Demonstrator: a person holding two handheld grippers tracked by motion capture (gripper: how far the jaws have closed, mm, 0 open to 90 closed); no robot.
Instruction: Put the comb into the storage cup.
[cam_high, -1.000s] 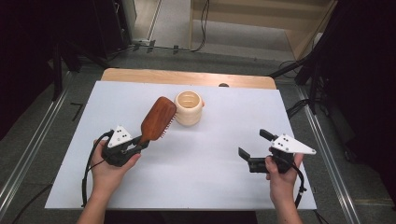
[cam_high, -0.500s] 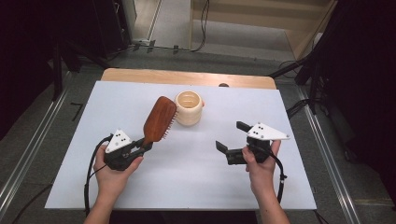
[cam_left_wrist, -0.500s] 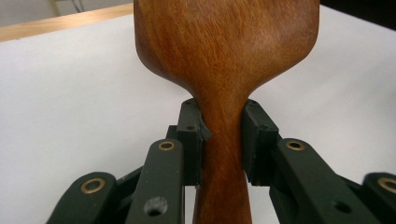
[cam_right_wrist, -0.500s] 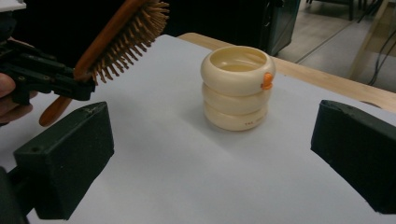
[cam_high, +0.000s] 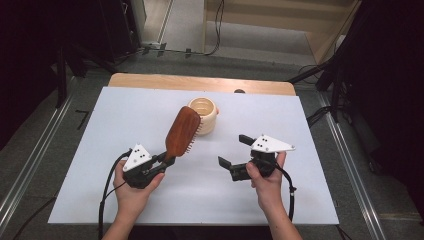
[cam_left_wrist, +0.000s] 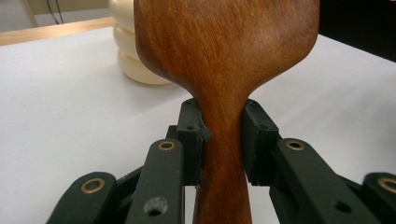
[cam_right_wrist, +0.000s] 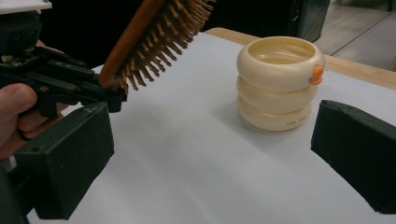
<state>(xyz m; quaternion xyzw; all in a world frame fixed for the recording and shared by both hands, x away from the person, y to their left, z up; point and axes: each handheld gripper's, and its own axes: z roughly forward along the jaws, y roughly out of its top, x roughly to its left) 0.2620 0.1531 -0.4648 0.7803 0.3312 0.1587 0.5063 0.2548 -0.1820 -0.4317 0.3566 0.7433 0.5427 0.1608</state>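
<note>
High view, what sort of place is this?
Probably a lab or recording studio: a white-covered table, dark stands and cables on the floor, and handheld tools, the left tool clamping a wooden hairbrush.

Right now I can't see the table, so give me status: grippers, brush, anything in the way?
Left gripper shut on brown wooden hairbrush at its neck, bristles down. Right gripper open, empty. Cream ribbed cup stands just behind brush head.

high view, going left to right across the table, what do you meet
left gripper → wooden hairbrush held in it → cream ribbed cup → right gripper, open with nothing between its jaws
</note>
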